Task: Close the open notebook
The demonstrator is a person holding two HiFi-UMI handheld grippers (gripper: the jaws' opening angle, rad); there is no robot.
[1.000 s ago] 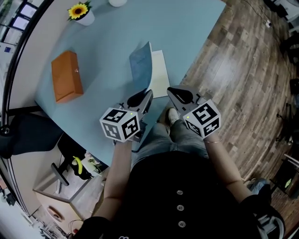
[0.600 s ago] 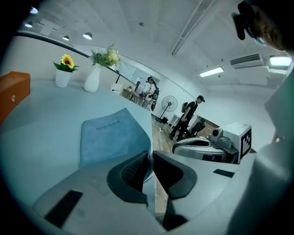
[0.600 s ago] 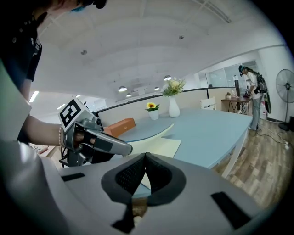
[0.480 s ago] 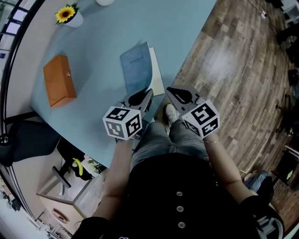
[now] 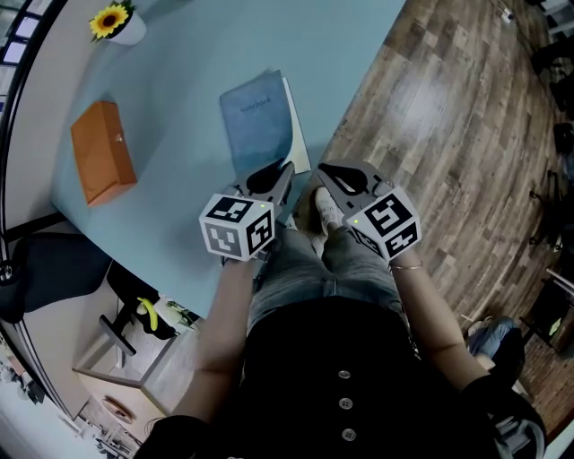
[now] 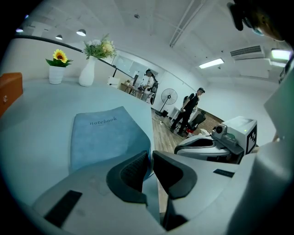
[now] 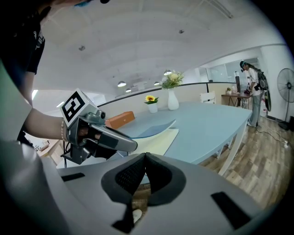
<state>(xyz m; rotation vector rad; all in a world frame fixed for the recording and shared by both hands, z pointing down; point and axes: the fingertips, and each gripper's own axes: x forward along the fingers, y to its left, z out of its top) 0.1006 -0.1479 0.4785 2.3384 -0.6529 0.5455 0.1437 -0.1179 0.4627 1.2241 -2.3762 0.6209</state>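
The notebook lies near the table's front edge, its blue cover (image 5: 256,121) face up with "notebook" printed on it (image 6: 103,137). The cover arches a little above the cream page (image 7: 156,142) and is not flat. My left gripper (image 5: 287,168) is at the cover's near right corner. Its jaws (image 6: 150,156) stand a narrow slit apart, with the curled-up corner running into them, so it is shut on the cover. My right gripper (image 5: 325,170) hovers just right of it past the table edge. Its pads (image 7: 144,158) meet with nothing between them.
An orange box (image 5: 101,152) lies to the left on the pale blue table (image 5: 179,197). A potted sunflower (image 5: 115,22) and a white vase (image 6: 87,71) stand at the far edge. Wooden floor (image 5: 430,116) lies to the right, with people and a fan (image 7: 287,92) beyond.
The blue cover has come down from standing nearly upright to lying almost flat over the cream page. Both grippers have sunk slightly along with it.
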